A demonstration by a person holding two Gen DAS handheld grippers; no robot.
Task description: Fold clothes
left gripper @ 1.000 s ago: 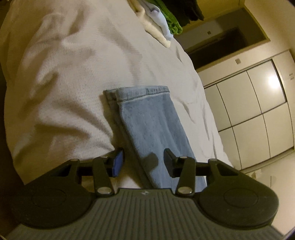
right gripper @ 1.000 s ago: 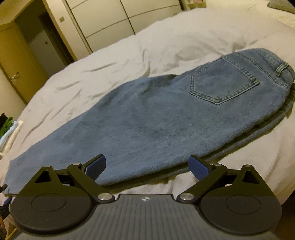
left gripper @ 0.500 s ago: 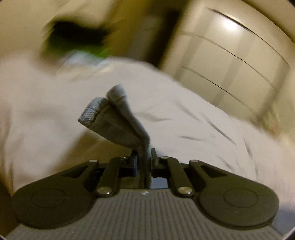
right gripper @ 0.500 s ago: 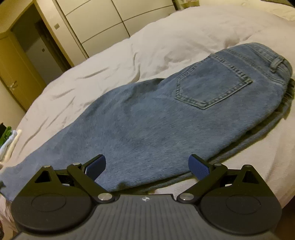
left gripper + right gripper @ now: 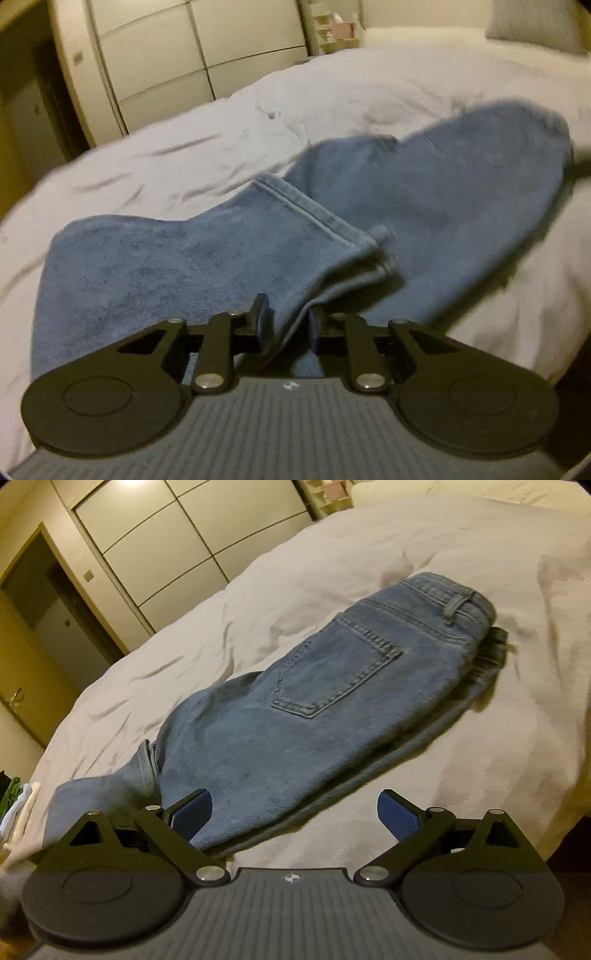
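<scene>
Around: wardrobe point(image 5: 192, 550) stood beyond the bed point(image 5: 461, 542); stacked clothes point(image 5: 20, 805) lay left.
Jeans point(image 5: 295, 716): lay diagonally, waistband far-right.
Left gripper point(image 5: 286, 325): clamped the hem point(image 5: 317, 218).
Right gripper point(image 5: 293, 812): fingers spread, empty.

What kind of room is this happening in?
Most likely a bedroom: blue jeans lie on a bed with pale bedding, panelled wardrobe doors line the wall, and a door stands beside them.

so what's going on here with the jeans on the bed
A person is folding a pair of blue jeans on a white bed with two handheld grippers. The left gripper is shut on the hem end of the legs, held up over the rest of the jeans. The right gripper is open near the thigh edge, holding nothing.
</scene>
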